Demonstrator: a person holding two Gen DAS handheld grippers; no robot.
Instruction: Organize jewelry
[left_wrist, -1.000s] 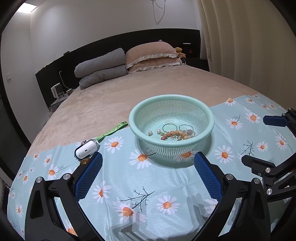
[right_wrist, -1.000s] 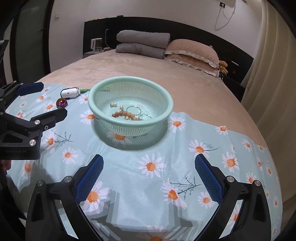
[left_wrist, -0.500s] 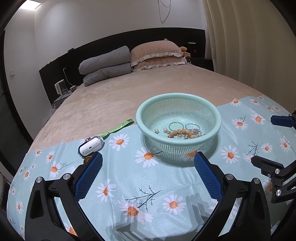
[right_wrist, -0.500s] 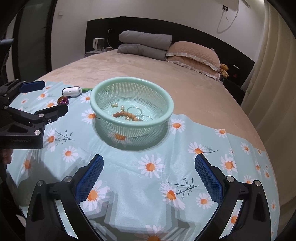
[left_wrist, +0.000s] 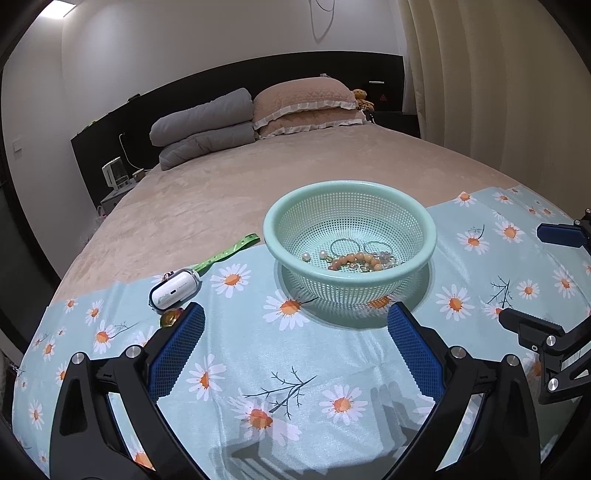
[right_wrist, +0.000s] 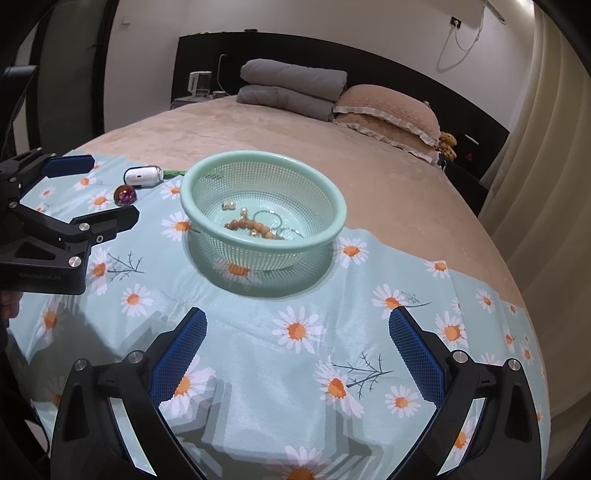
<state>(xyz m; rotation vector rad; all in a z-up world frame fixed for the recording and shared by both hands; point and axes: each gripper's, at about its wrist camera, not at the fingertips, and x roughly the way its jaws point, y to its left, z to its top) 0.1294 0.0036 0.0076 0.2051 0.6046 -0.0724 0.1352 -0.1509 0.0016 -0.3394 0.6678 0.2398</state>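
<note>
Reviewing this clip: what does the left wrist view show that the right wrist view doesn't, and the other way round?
Only the left wrist view shows the green strap running its full length out onto the bedspread, and the right gripper from outside, open. Only the right wrist view shows the round purple ornament unobstructed, and the left gripper from outside, open. Both show the mint basket holding the orange bead bracelet, pearls and rings, the white case, and the daisy cloth.
</note>
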